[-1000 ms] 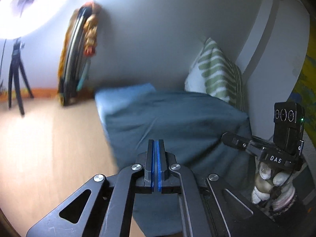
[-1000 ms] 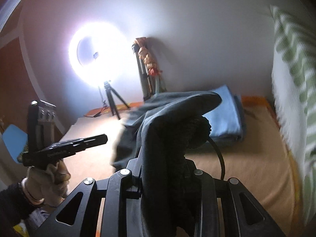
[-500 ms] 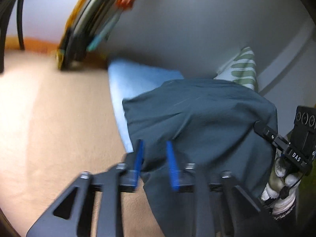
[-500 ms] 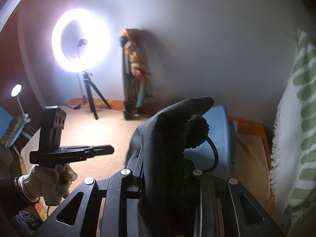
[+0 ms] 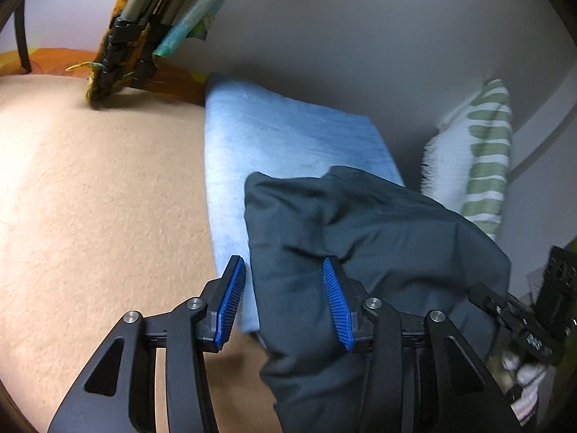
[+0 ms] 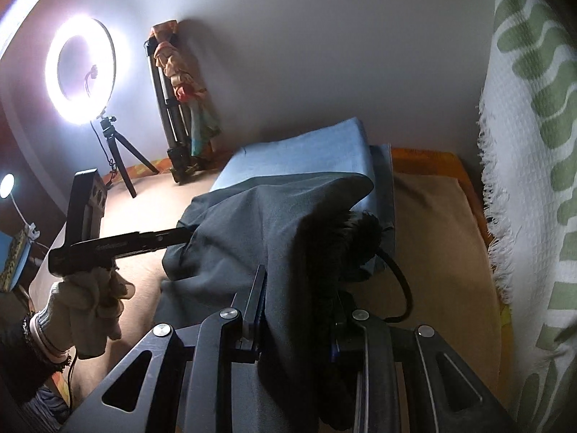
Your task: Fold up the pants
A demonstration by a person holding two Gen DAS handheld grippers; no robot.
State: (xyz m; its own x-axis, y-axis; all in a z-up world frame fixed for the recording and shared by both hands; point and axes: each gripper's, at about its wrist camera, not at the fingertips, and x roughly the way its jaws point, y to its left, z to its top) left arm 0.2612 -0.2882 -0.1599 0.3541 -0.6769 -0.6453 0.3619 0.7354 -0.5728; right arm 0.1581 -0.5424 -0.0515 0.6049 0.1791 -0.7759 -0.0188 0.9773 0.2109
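The dark teal pants (image 5: 364,249) hang bunched over a folded light blue cloth (image 5: 274,144) on the tan bed cover. My left gripper (image 5: 285,303) is open, its blue pads on either side of the pants' left edge, not closed on it. In the right wrist view the pants (image 6: 259,231) drape over my right gripper (image 6: 299,310), whose jaws are shut on the fabric. The left gripper's fingers (image 6: 144,241) reach into the pants' left side there. The right gripper's tool (image 5: 519,328) shows at the right edge of the left wrist view.
A green-striped white pillow (image 6: 530,180) stands along the right. A ring light on a tripod (image 6: 81,72) and a folded tripod with cloth (image 6: 180,108) lean at the far wall. The tan bed cover (image 5: 90,216) spreads to the left.
My left gripper went from shut to open and moved down toward the pants' left edge. The right gripper lowered the pants over the blue cloth, still holding them.
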